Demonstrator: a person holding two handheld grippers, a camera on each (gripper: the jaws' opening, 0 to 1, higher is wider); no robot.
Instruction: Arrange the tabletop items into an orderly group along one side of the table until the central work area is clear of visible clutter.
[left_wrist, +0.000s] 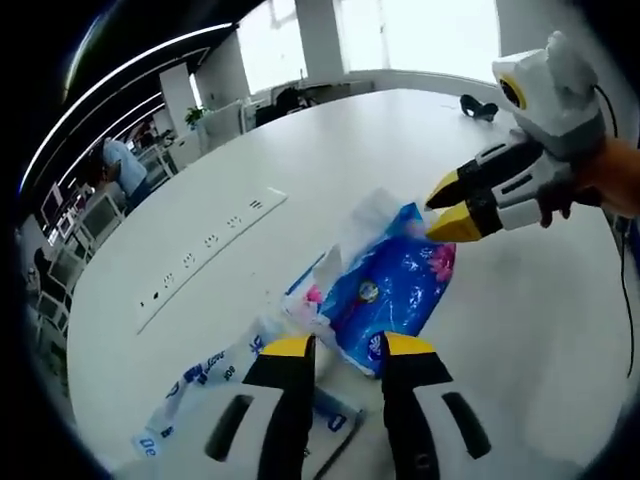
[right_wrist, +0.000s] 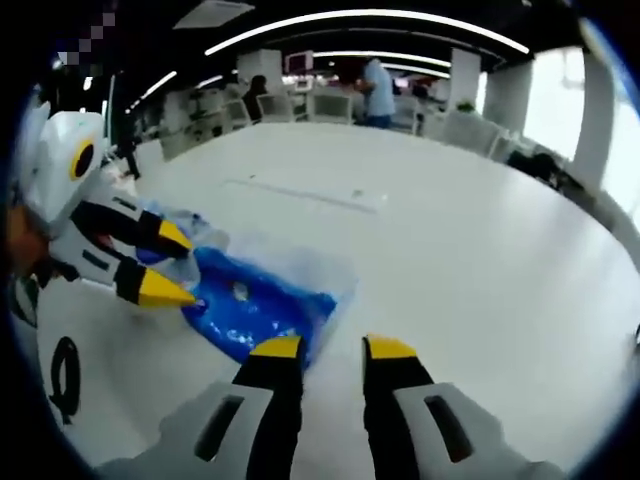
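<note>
A blue tissue pack (left_wrist: 395, 285) with white tissue spilling from its far end lies on the white table (left_wrist: 330, 160). My left gripper (left_wrist: 348, 346) is open, its yellow tips on either side of the pack's near corner. My right gripper (left_wrist: 450, 207) comes in from the right, open, tips at the pack's far corner. In the right gripper view the same pack (right_wrist: 250, 312) lies just past my right gripper (right_wrist: 332, 348), with the left gripper (right_wrist: 172, 263) open at its far left end. A white and blue printed wrapper (left_wrist: 195, 385) lies flat beside the pack.
A long socket strip (left_wrist: 210, 250) is set flush in the tabletop, also seen as a strip (right_wrist: 300, 195) beyond the pack. A small black object (left_wrist: 478, 105) sits at the far edge. A black cable loop (right_wrist: 65, 380) lies at left. Desks, chairs and a person (right_wrist: 378, 90) stand beyond.
</note>
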